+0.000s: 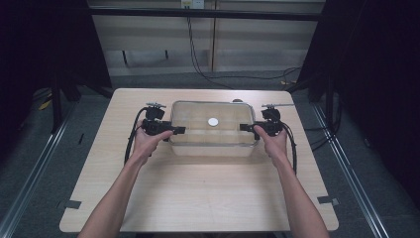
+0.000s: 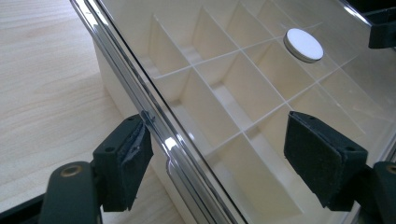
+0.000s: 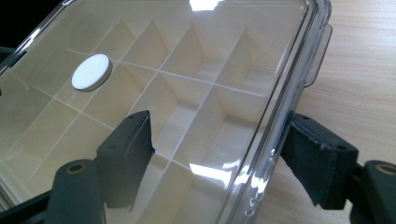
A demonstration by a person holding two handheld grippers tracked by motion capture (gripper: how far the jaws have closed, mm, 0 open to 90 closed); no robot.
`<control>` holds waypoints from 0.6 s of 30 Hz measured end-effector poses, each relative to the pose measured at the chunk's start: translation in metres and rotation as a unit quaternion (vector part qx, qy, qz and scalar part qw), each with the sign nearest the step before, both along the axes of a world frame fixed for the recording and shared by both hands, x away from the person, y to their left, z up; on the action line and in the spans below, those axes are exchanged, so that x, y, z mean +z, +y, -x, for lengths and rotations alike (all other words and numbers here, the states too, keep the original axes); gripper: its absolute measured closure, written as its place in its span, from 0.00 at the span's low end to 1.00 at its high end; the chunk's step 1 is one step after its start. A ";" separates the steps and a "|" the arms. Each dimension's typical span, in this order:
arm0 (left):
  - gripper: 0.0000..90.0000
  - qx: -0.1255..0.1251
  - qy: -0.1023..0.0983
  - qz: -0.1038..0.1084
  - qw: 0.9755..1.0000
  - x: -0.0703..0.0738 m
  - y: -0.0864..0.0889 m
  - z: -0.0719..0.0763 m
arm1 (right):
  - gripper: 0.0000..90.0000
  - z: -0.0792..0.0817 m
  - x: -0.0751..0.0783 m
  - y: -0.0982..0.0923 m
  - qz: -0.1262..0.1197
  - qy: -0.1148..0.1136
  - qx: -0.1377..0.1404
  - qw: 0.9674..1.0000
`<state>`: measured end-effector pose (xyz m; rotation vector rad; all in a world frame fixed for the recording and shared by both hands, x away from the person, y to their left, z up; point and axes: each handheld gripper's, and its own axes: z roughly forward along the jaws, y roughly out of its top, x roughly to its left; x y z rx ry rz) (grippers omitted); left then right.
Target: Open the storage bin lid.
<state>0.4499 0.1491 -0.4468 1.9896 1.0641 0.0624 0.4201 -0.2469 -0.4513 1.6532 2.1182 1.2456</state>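
Bench (image 1: 198,198): your divided box (image 1: 213,144) sits centred.
Left tongs (image 2: 219,158): straddle its lid edge (image 2: 154,121), not gripping.
Right tongs (image 3: 224,163): likewise.

Lid (image 2: 196,154): clear plastic, glossy, glare-streaked. Box (image 3: 187,116) beneath lid: cream plastic, smooth, matt dividers. Disc (image 2: 304,45) on lid: white, matt. Table (image 1: 198,193) beneath box: pale wood-grain laminate, satin. Pads (image 3: 128,154) beside lid edge: black foam, rough, frayed.
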 end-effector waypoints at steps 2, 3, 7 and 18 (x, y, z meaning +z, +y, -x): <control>0.27 -0.001 -0.001 0.002 1.000 -0.001 0.001 0.000 | 0.28 0.000 0.000 0.000 0.000 0.000 0.000 1.000; 0.27 -0.001 -0.002 0.001 1.000 0.000 0.001 0.001 | 0.28 0.000 0.000 0.000 -0.001 0.001 -0.001 1.000; 0.27 -0.003 -0.005 -0.001 1.000 0.001 0.001 0.002 | 0.28 0.001 0.001 0.001 0.001 0.002 -0.003 1.000; 0.32 -0.009 -0.016 0.000 1.000 0.005 0.003 0.006 | 0.30 0.007 0.014 0.000 -0.010 -0.007 -0.012 1.000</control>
